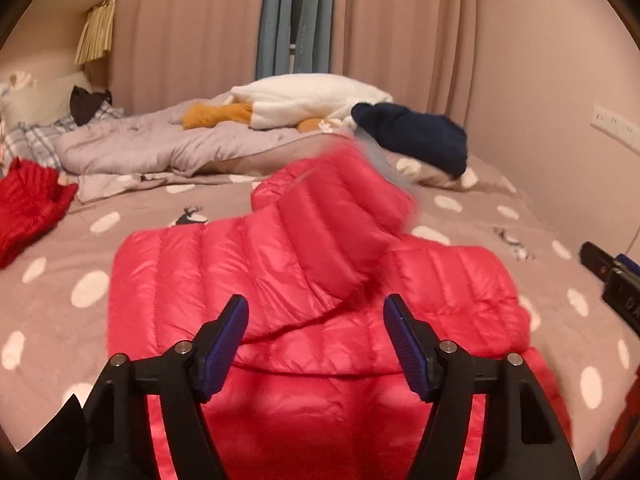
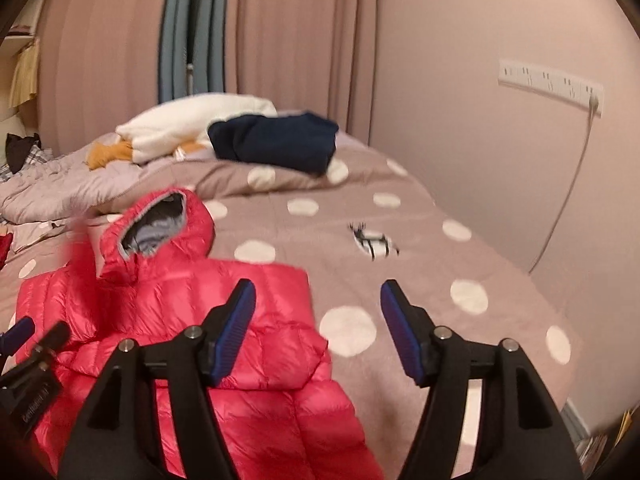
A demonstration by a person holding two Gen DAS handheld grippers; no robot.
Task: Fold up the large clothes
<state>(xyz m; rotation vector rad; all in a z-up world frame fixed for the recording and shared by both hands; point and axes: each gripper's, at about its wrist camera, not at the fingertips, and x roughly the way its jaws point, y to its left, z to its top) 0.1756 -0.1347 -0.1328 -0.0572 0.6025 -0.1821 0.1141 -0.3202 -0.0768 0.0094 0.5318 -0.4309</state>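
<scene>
Red puffer jacket [image 1: 304, 280] lying spread on the dotted bedspread [image 1: 92, 288], right view alone showing its grey-lined hood [image 2: 156, 224] facing up, left gripper [image 1: 316, 340] hovering over it, fingers spread, holding nothing, right gripper [image 2: 318, 328] spread beside its edge, gripping nothing.

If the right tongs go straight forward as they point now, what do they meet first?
Probably the dotted mauve bedspread: the right tongs stand open just past the edge of the red quilted puffer jacket. Depth is unclear.

Both tongs [image 1: 316, 340] [image 2: 318, 328] agape, empty.
</scene>
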